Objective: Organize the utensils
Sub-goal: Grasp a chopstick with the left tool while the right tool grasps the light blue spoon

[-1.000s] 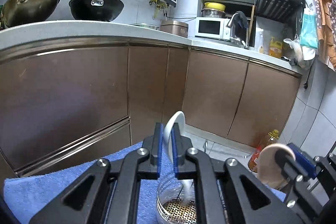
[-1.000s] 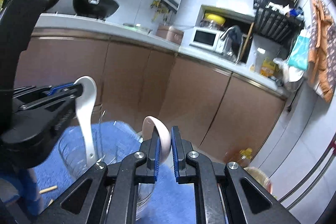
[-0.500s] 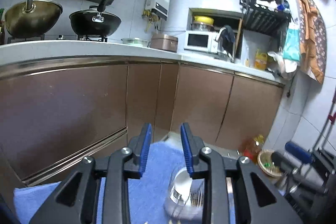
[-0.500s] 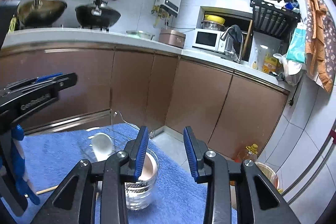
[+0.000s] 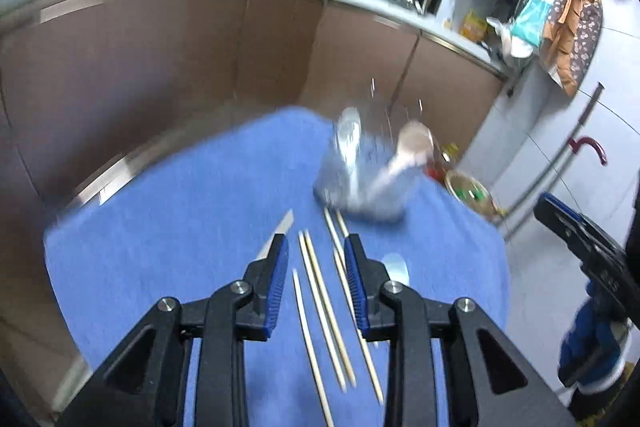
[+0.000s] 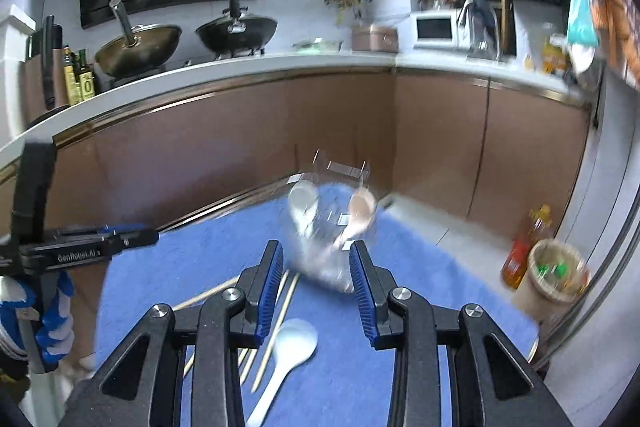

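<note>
Clear glass cup [image 6: 320, 251] upright on blue-towelled surface [image 5: 180, 211] w/ white spoon [image 6: 303, 205] & pinkish spoon [image 6: 360, 213] standing bowls-up inside; near it wooden chopsticks [image 5: 324, 307] lie loose, roughly parallel, w/ another white spoon [image 6: 286, 353] flat beside them.

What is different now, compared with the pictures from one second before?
Both tongs let go of their spoons: the left tongs released the white spoon, the right tongs the pink spoon. Both spoons now stand in the glass jar. Both tongs are open and drew back from it. The chopsticks remain on the blue towel.
</note>
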Motion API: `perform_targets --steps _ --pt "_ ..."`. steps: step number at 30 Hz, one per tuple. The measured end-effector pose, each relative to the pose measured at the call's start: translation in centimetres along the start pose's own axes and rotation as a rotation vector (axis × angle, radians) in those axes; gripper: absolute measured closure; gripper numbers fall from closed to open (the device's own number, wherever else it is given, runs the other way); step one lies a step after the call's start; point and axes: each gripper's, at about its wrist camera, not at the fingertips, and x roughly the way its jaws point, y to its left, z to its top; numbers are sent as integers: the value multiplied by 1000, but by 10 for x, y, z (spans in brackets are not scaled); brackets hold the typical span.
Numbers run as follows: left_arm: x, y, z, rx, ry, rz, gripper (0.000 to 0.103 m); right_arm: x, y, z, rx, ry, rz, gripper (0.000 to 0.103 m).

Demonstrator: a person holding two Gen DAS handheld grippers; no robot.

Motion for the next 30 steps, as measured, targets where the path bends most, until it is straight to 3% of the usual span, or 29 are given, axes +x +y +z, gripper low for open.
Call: perform_targets --steps 7,14,21,30 --pt "2 22 -48 -104 135 -56 75 4 -10 -41 93 103 82 71" --pt "36 17 -52 -146 251 -83 75 24 -15 -60 141 191 158 71" --pt "80 14 -26 -178 309 -84 75 45 -34 -72 178 245 185 71" --pt "149 14 15 -136 378 32 75 84 -55 -80 200 309 220 71"
